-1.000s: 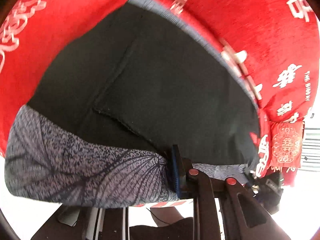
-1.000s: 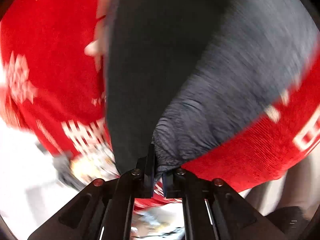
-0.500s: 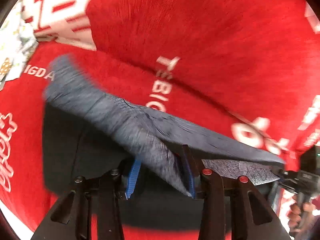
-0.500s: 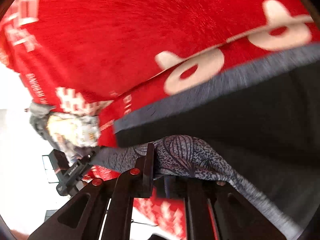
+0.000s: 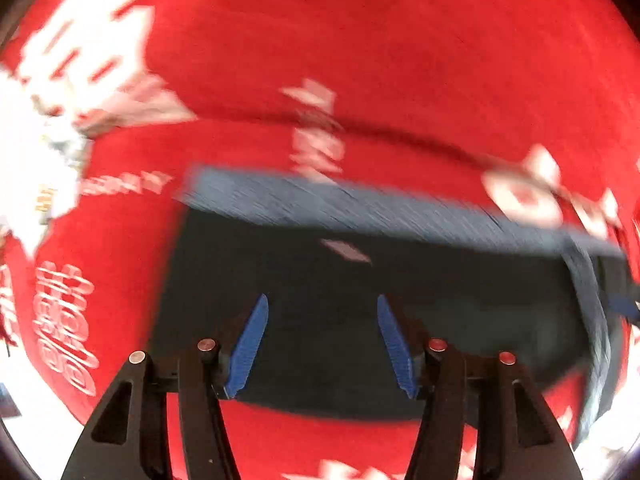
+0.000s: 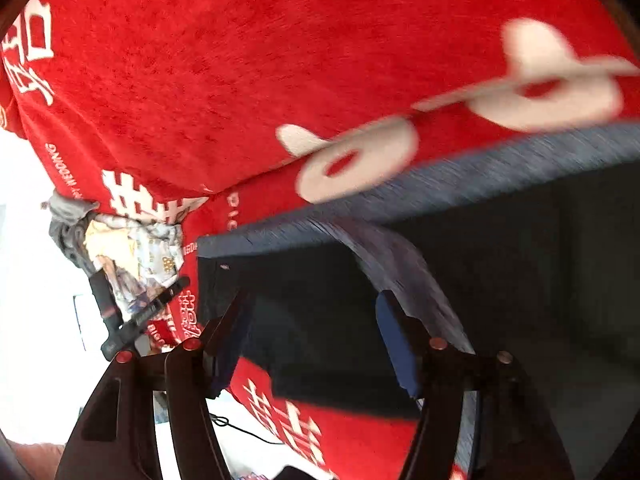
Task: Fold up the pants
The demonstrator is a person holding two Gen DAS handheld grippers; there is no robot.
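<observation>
The left wrist camera is looking straight down, close above the folded dark pants with grey patterned band [image 5: 360,280]; the right is facing obliquely down, sharing them [image 6: 520,280] and the red printed blanket [image 5: 400,40] [image 6: 240,60].

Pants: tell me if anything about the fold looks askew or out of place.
One thing: a strip of grey patterned waistband lies curled across the dark pants beside the right gripper, not flat along the edge.

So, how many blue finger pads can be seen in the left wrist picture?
2: one blue pad at lower left, the other blue pad at lower right, apart above the dark pants. None seems hidden.
</observation>
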